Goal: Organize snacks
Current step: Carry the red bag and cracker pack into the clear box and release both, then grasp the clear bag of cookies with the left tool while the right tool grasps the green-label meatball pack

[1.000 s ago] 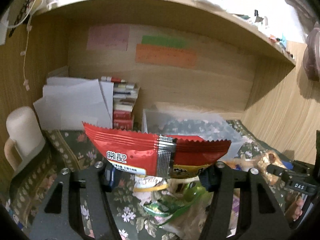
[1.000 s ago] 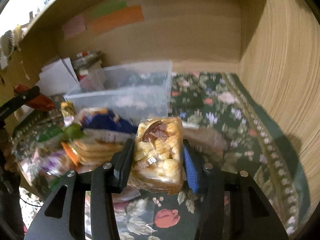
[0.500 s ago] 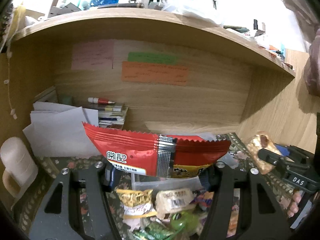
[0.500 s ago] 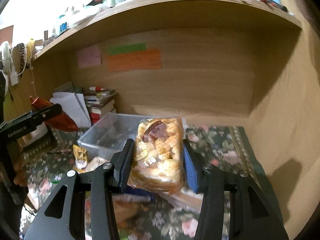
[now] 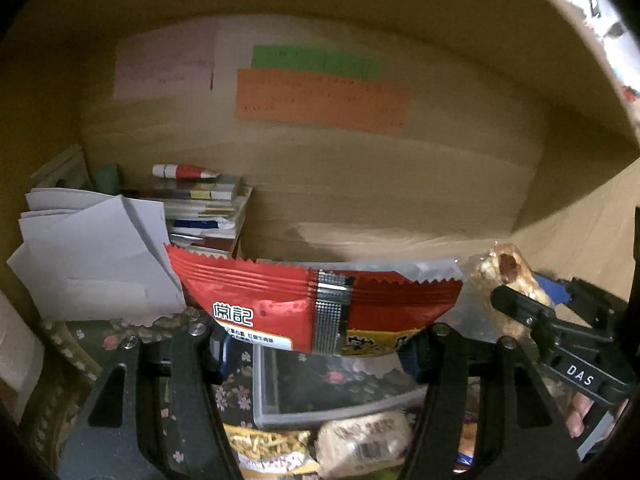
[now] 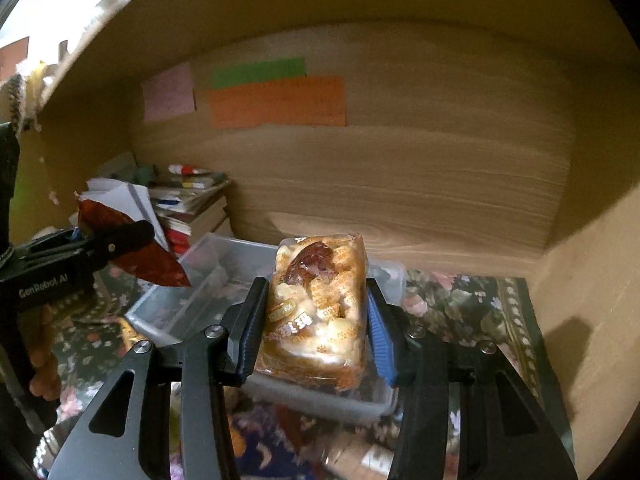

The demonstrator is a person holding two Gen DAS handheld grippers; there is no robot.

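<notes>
Alcove: wooden back wall (image 6: 400, 184) and side panel at 3 o'clock.
Clear bin (image 6: 224, 280): open-topped on the worktop (image 6: 480, 312), beneath both packets.
Left gripper (image 5: 316, 344): clamps red snack bag (image 5: 280, 300).
Right gripper (image 6: 316, 320): clamps nut bar packet (image 6: 320, 300).

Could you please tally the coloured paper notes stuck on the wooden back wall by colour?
Pink rectangular paper note: 1
Green paper strip note: 1
Orange rectangular paper note: 1
Total: 3
</notes>
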